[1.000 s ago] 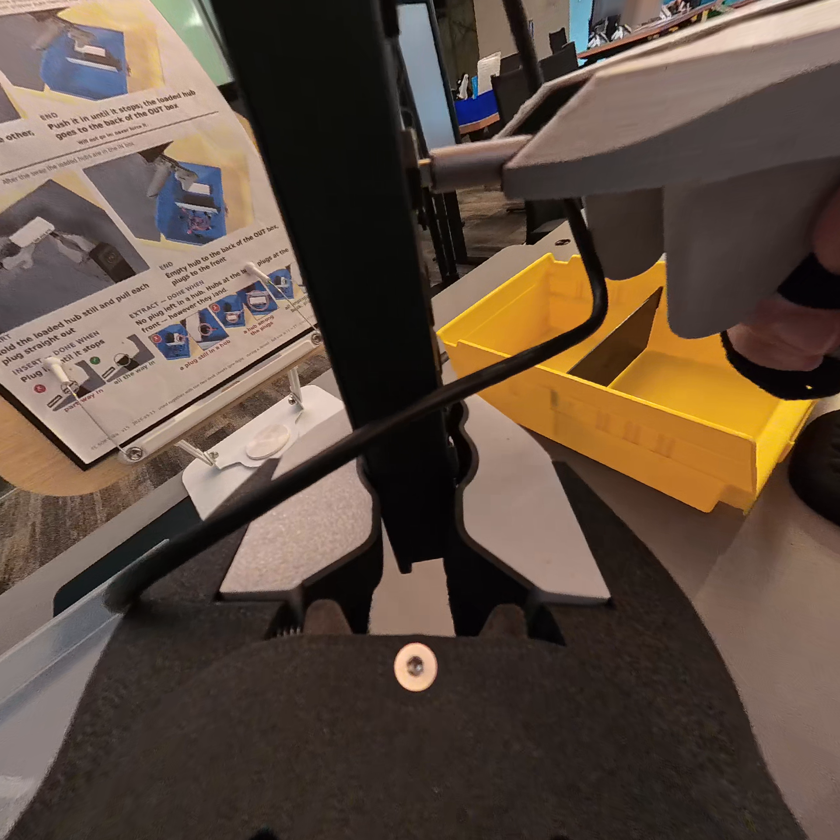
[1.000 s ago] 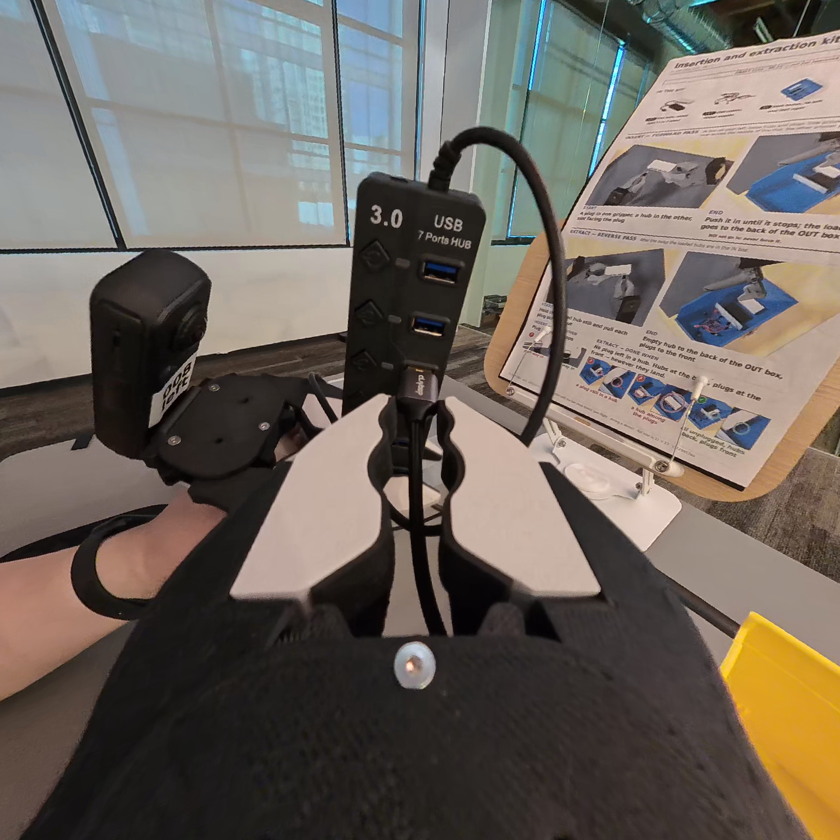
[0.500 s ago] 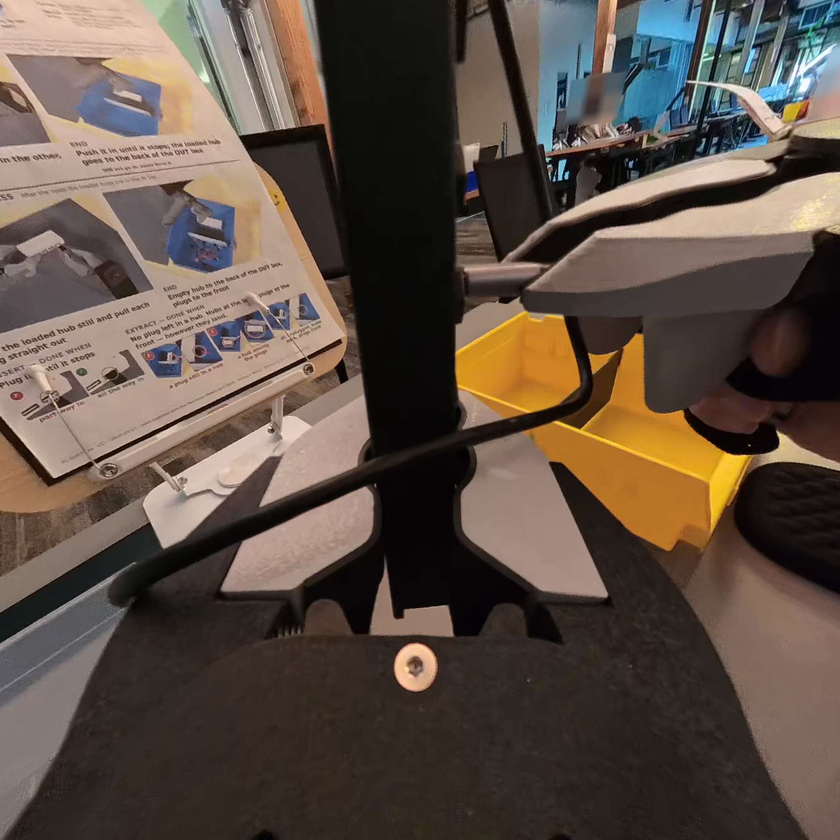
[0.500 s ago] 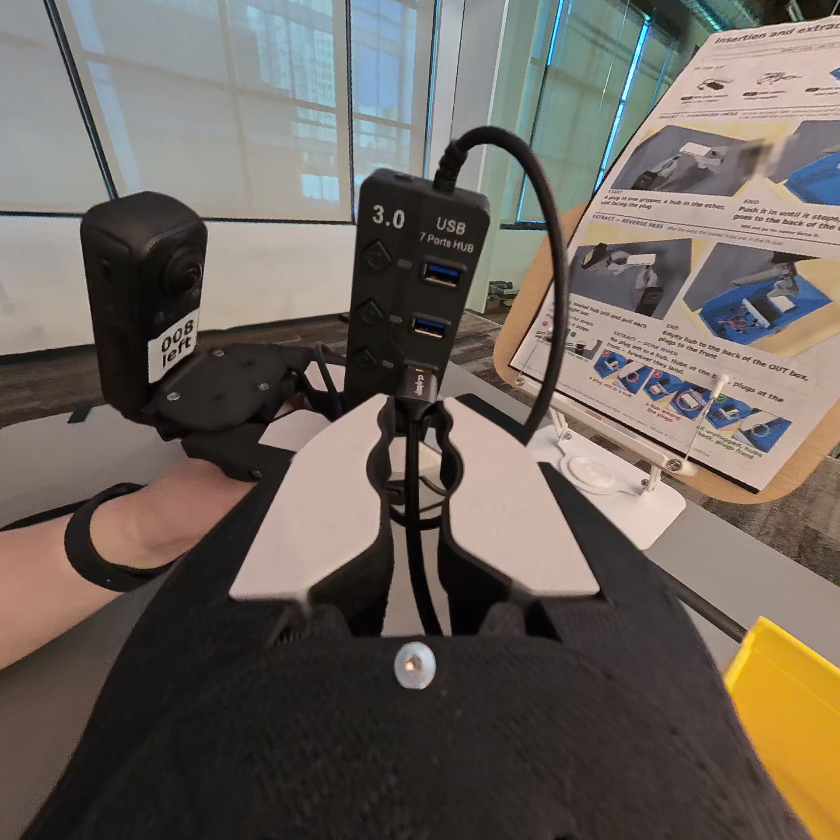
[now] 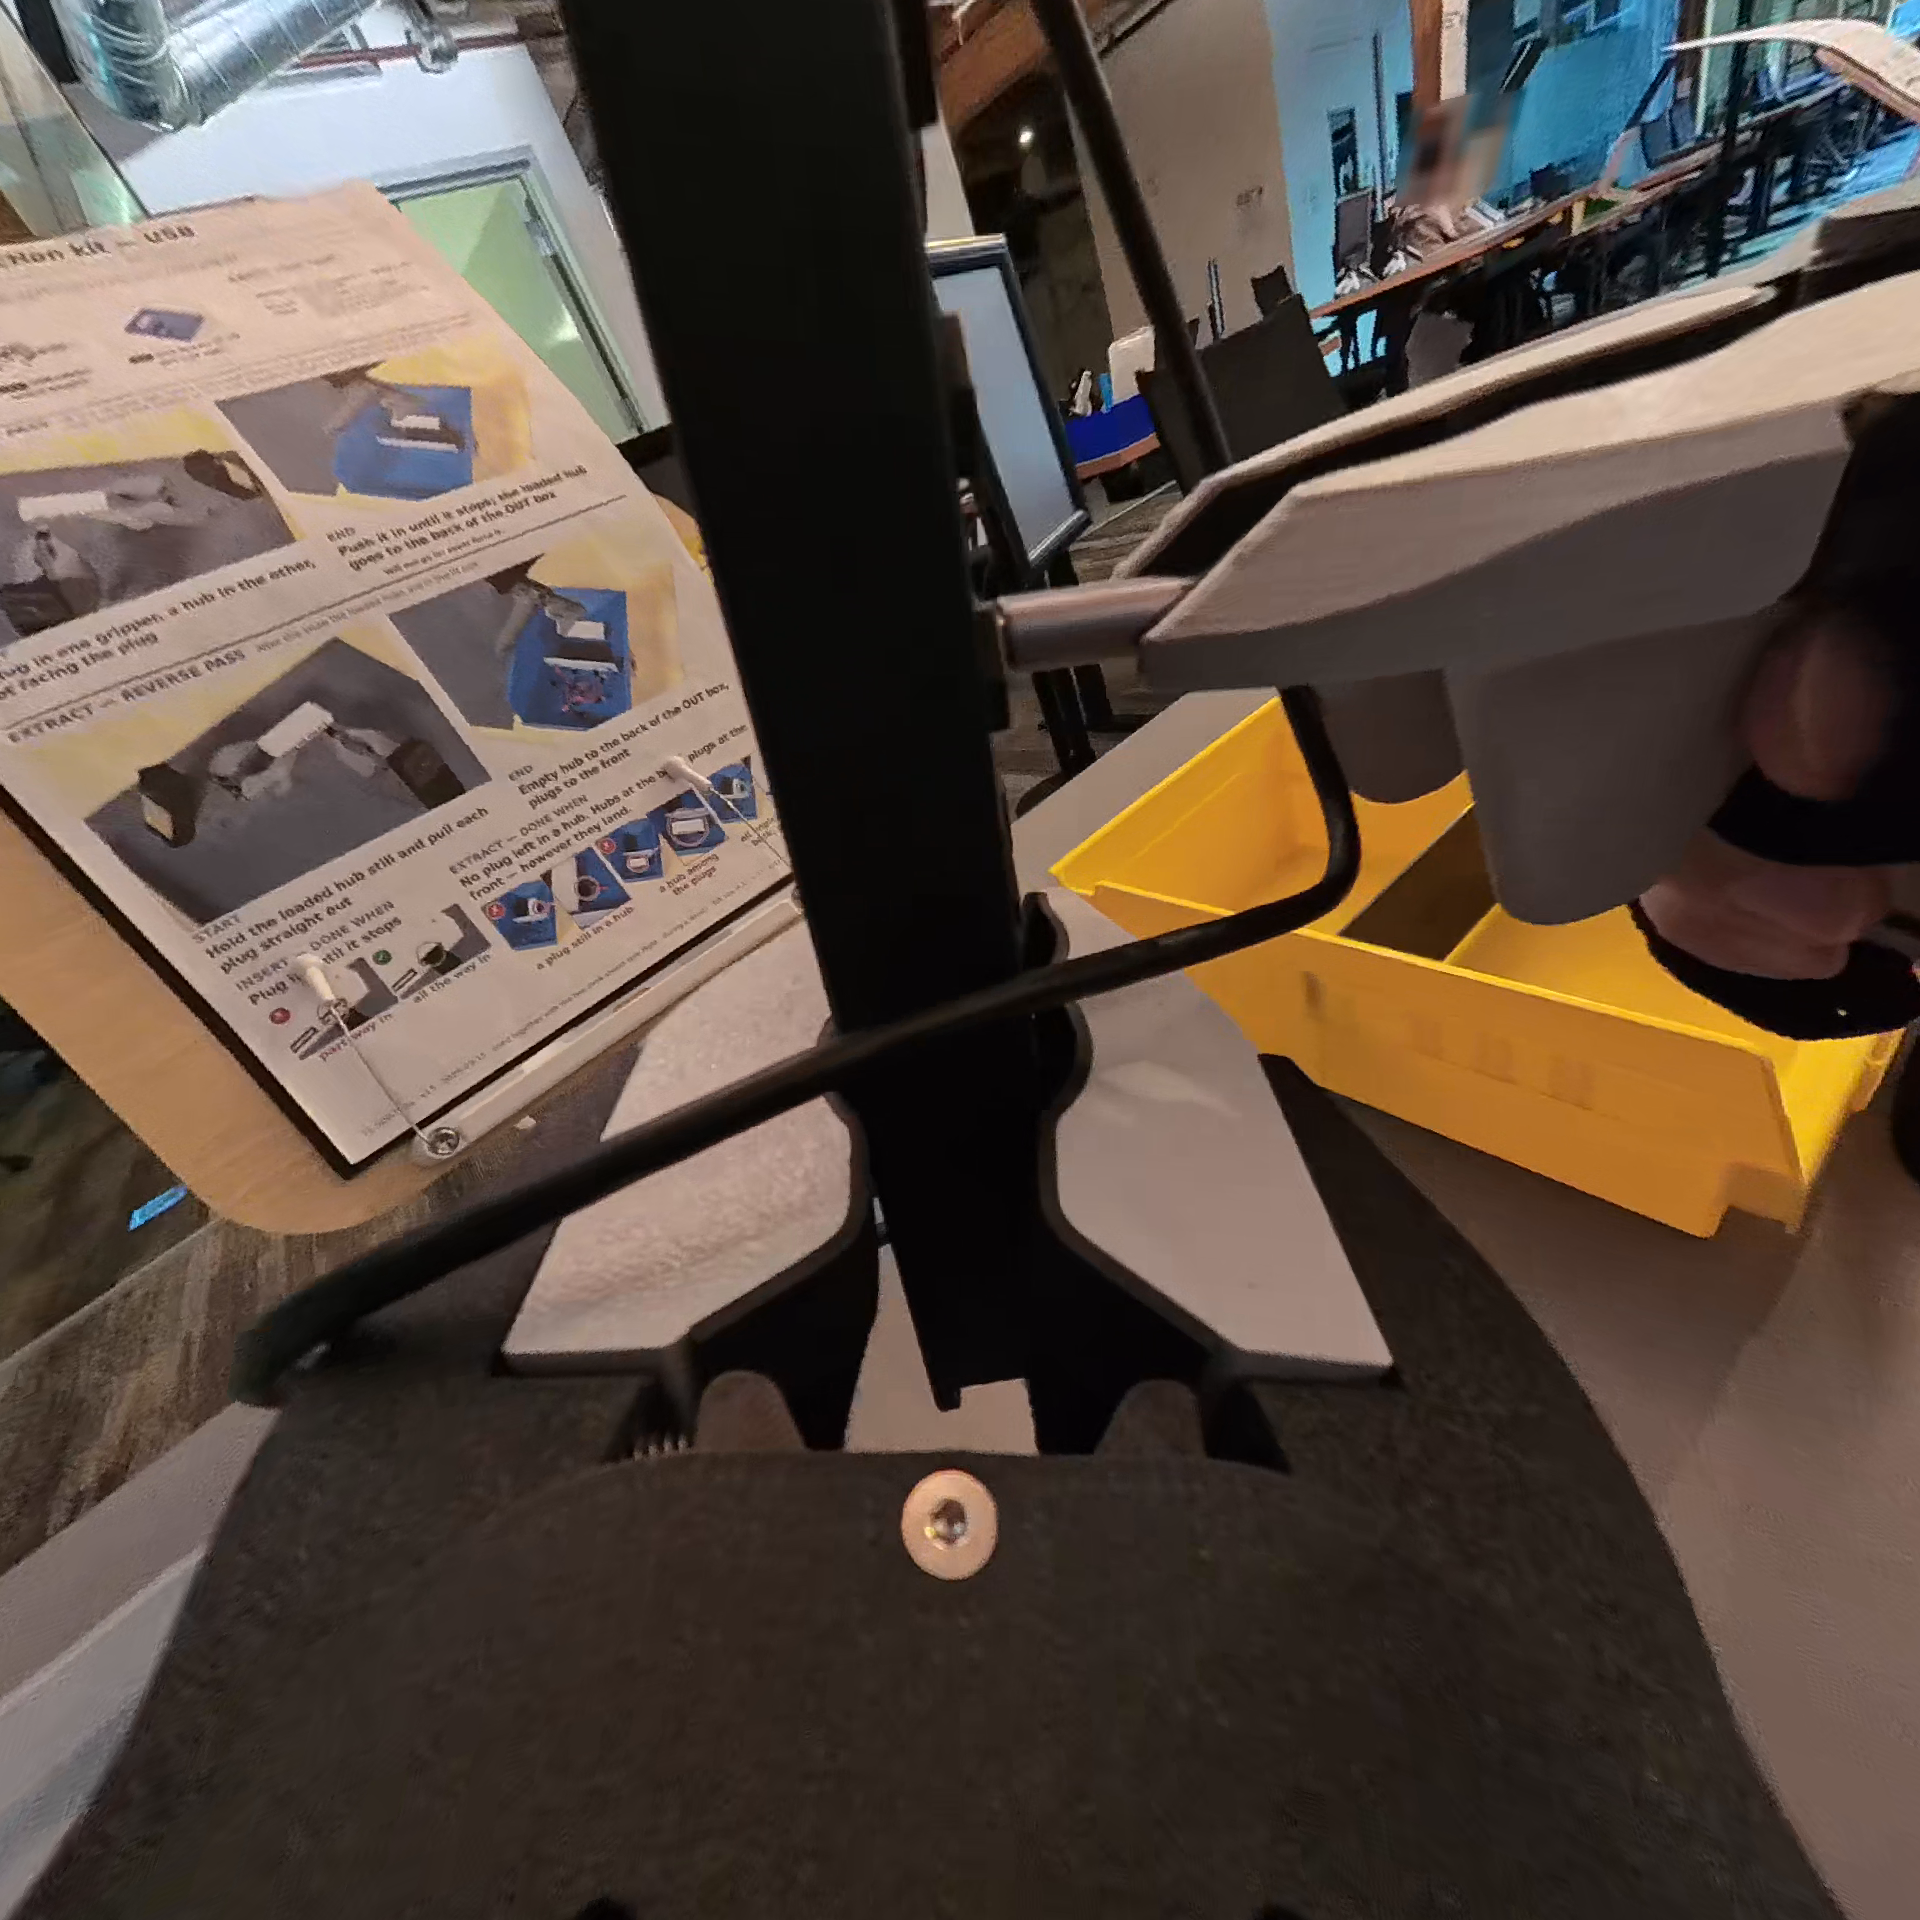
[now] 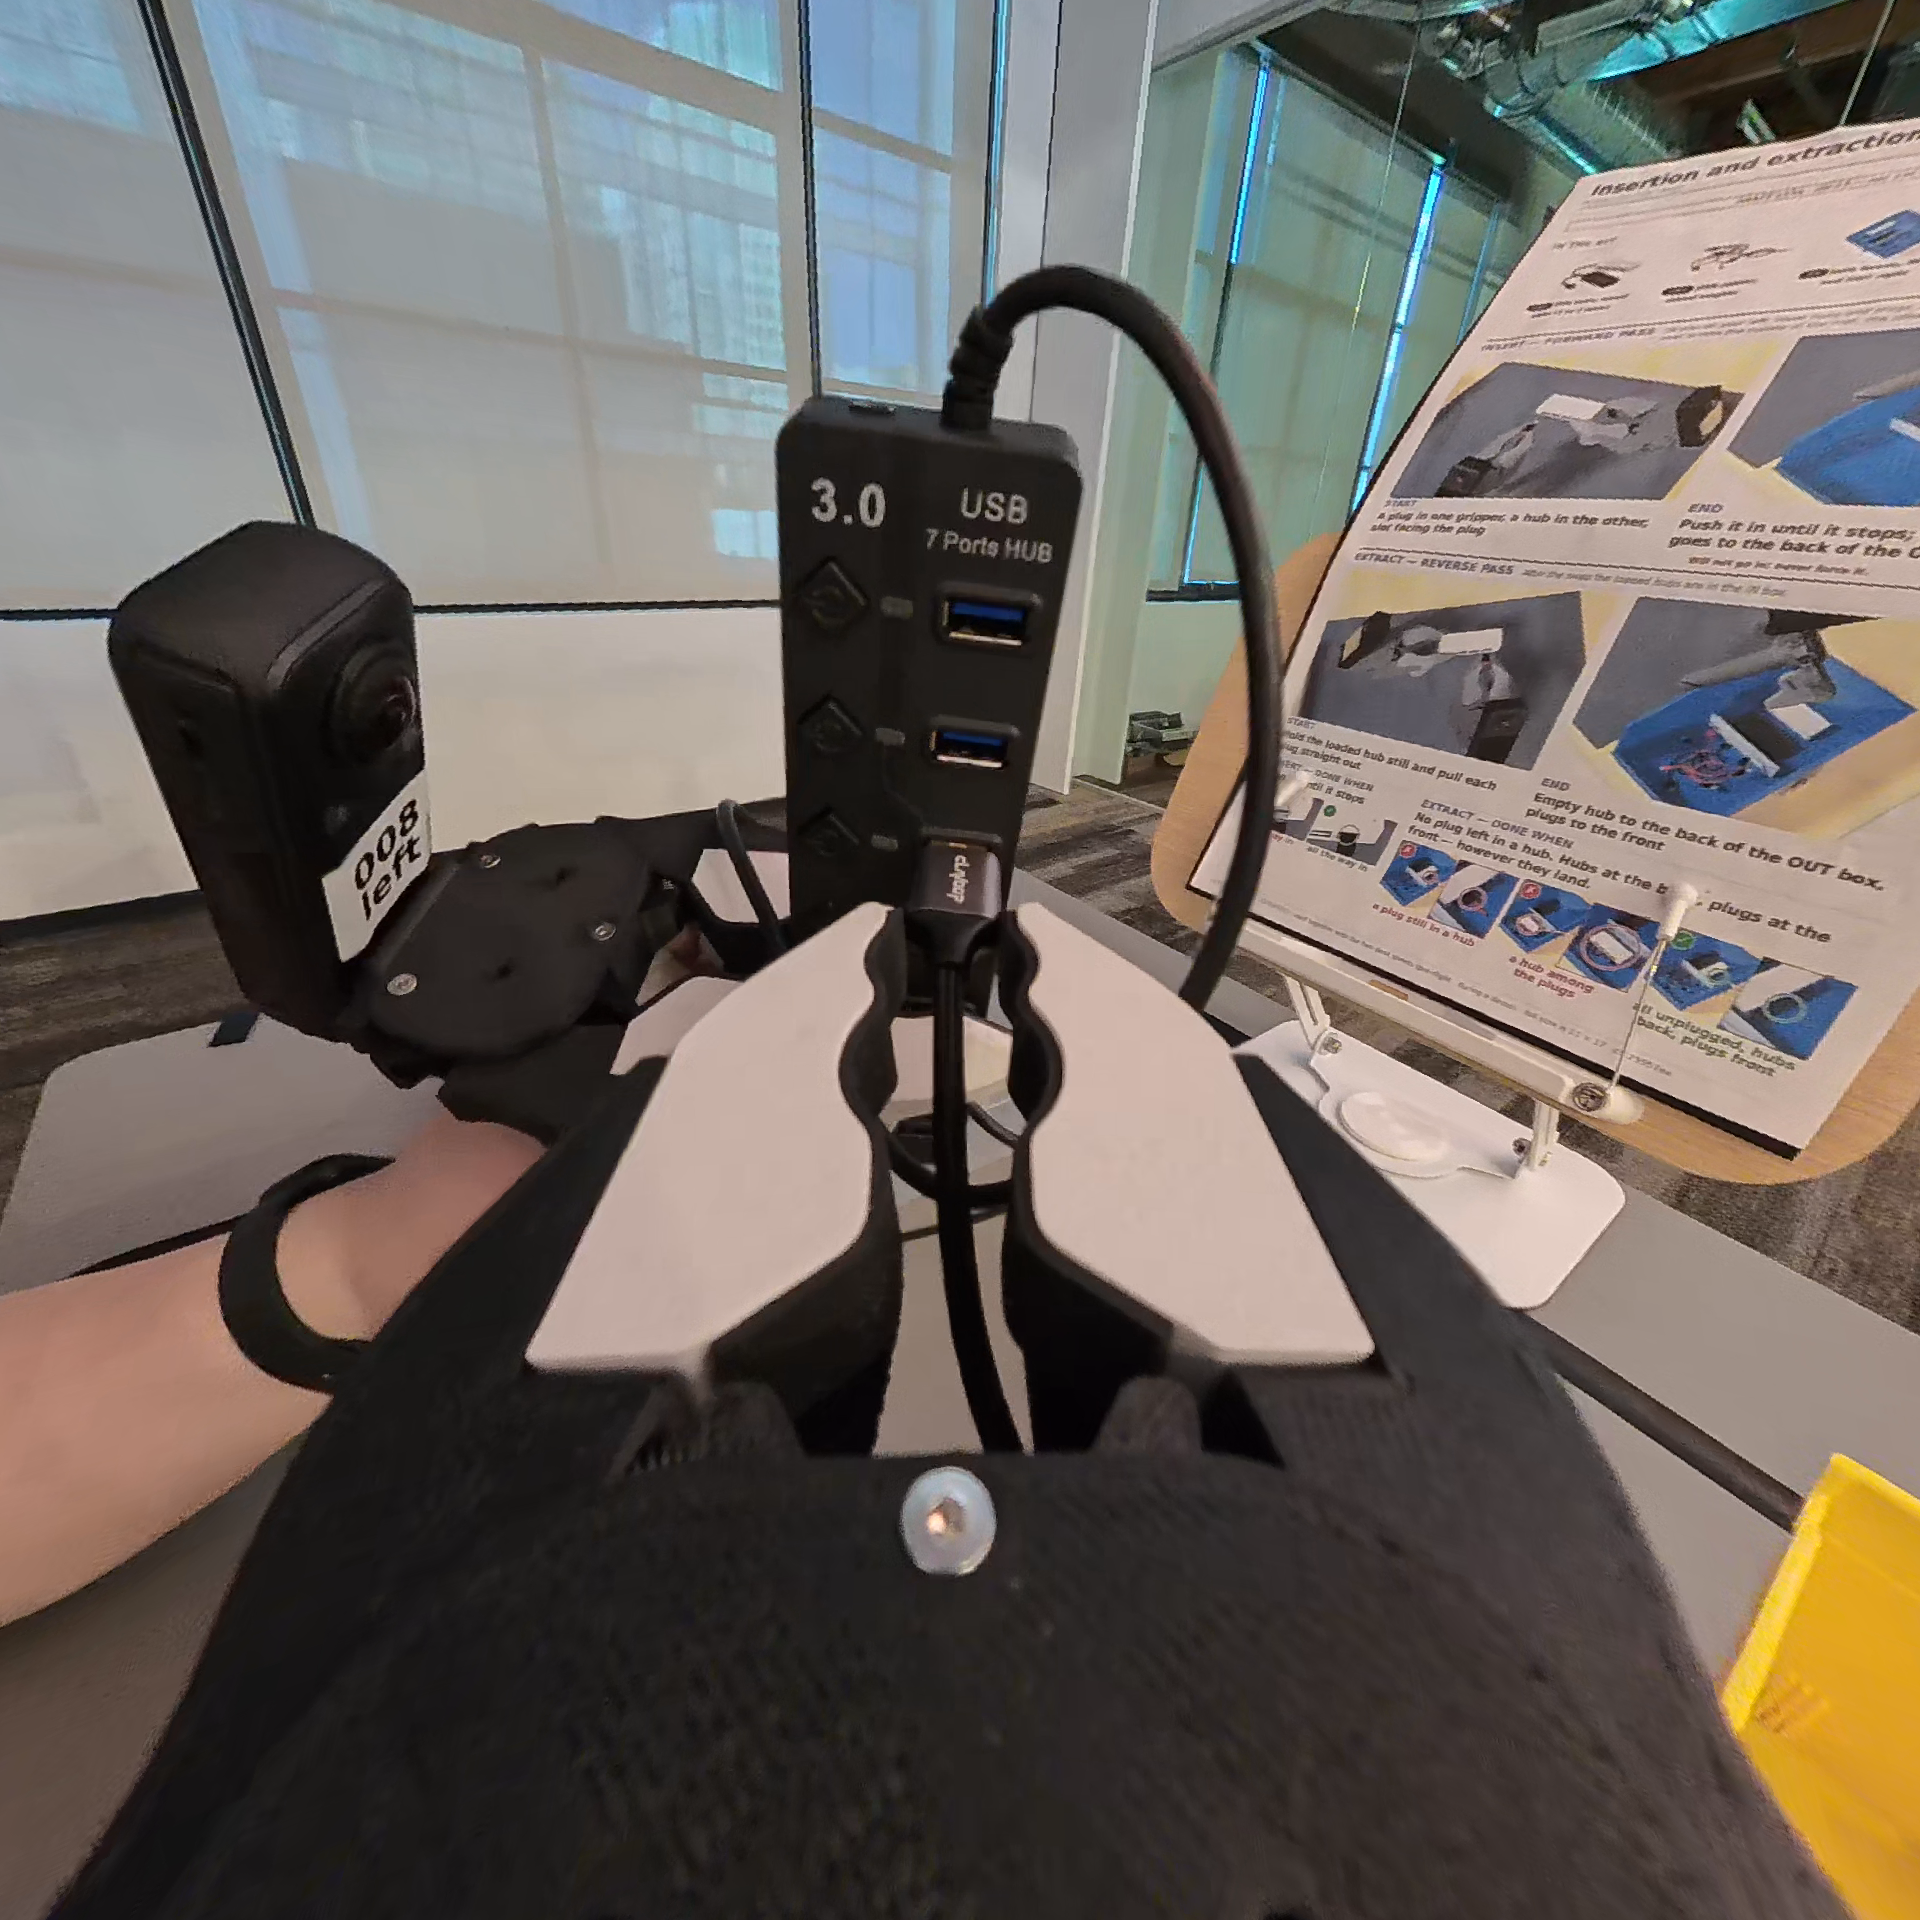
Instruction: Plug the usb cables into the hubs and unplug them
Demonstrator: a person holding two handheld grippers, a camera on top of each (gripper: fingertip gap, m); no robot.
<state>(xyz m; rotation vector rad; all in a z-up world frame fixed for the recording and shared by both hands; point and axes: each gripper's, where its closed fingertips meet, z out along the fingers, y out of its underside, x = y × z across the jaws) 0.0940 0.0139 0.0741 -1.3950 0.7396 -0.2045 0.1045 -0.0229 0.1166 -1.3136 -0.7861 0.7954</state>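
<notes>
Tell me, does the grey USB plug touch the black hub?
Touching. The right wrist view shows the USB plug entering a port of the hub, no gap.

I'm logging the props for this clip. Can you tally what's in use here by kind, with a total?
Black USB hubs: 1, the hub, held upright in the left gripper.
USB plugs with cable: 1, the plug in the right gripper, seated in the hub.
Yellow bins: 1, the bin.
Instruction sheets on stands: 1, the sheet.
Total: 4
</notes>
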